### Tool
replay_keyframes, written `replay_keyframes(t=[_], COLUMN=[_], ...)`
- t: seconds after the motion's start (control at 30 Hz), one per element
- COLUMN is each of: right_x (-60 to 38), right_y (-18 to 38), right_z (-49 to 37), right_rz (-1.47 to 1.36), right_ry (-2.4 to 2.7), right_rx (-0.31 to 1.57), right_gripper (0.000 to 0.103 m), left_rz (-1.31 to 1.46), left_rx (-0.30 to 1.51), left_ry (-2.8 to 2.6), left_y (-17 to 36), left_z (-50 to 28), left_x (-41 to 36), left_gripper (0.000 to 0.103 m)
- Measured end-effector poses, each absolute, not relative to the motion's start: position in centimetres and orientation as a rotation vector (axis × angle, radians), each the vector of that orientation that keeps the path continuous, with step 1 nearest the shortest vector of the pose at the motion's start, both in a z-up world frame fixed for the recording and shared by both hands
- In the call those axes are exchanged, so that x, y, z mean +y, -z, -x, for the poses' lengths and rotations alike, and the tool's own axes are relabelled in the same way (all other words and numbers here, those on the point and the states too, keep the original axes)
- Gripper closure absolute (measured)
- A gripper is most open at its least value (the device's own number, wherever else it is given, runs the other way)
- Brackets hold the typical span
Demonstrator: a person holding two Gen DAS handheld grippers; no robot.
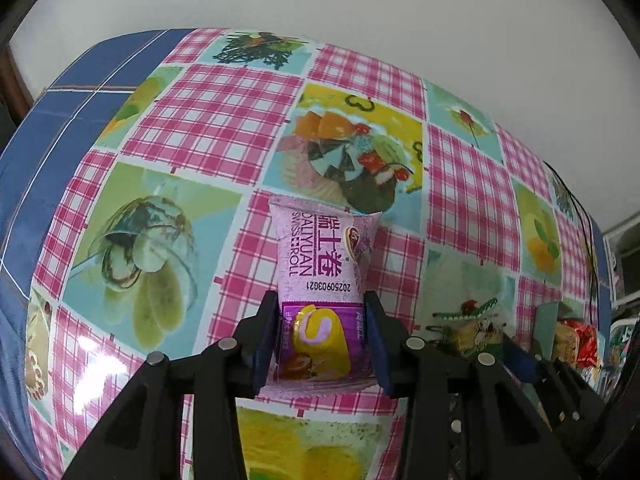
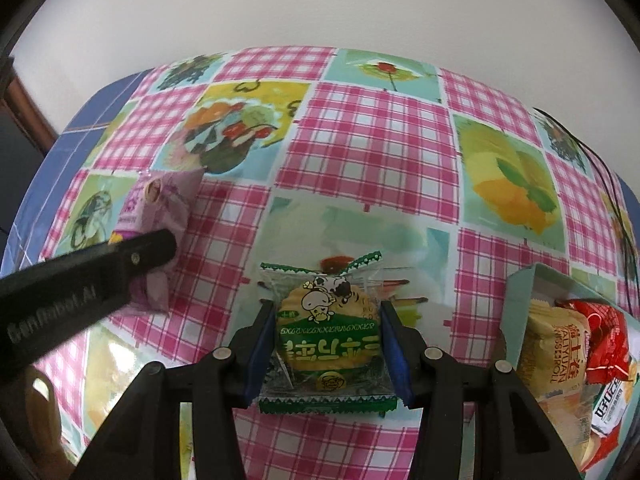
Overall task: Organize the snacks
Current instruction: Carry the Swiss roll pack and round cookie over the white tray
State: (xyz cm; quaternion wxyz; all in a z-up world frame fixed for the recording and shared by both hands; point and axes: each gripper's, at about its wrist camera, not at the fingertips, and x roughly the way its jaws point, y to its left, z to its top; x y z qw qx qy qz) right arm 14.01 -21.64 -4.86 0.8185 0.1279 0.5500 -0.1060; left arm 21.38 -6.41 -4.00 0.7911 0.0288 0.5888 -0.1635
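Clearly, in the left wrist view, the left gripper [image 1: 320, 336] is clamped on a purple plastic Swiss-roll packet [image 1: 322, 280], its blue pads pressing the packet's lower sides while the top of the wrapper reaches out over the glossy pink-checked tablecloth [image 1: 208, 120], about mid-table; the pale cardboard box [image 1: 546, 320] sits at the table's right edge. In the right wrist view, the right gripper [image 2: 328, 348] is clamped on a square green-edged clear cracker packet [image 2: 326, 336], pads squeezing both side seams, just left of that open box [image 2: 520, 300]. Inside the box lie a yellow Swiss-roll packet [image 2: 554, 356], a red wrapper [image 2: 600, 328] and a white-and-red packet [image 2: 612, 408], leaning together. To do this well, I judge each packet should be carried level over the box rim and let go low, cracker packet first since it is nearer, keeping the squeeze gentle so the contents do not crush.
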Motion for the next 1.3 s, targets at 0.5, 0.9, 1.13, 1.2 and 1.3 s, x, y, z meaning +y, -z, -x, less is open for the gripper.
replay_keyframes(t=[0.5, 0.9, 1.13, 1.2, 1.3], right_x=[-21.3, -20.5, -20.3, -20.3, -20.1], right_y=[5.0, 2.3, -0.4, -1.2, -2.5], right_z=[-14.1, -12.7, -10.8, -10.1, -9.1], right_rz=[-0.263, -0.299, -0.309, -0.317, -0.319], right_ry=[0.23, 0.22, 0.232, 0.237, 0.239], right_rx=[1.172, 1.145, 1.119, 1.11, 1.096], right_gripper=[0.05, 0.05, 0.05, 0.05, 0.05], left_rz=[-0.059, -0.053, -0.078, -0.069, -0.055], left_rx=[1.235, 1.238, 1.226, 1.224, 1.213], left_ry=[0.303, 0.277, 0.265, 0.263, 0.266], left_y=[4.4, 1.4, -0.4, -1.1, -2.4], left_z=[-21.4, -19.8, -18.6, -18.0, -17.1], left_x=[-6.1, -5.4, -5.6, -5.3, -5.1], left_gripper=[0.063, 0.063, 0.063, 0.063, 0.063])
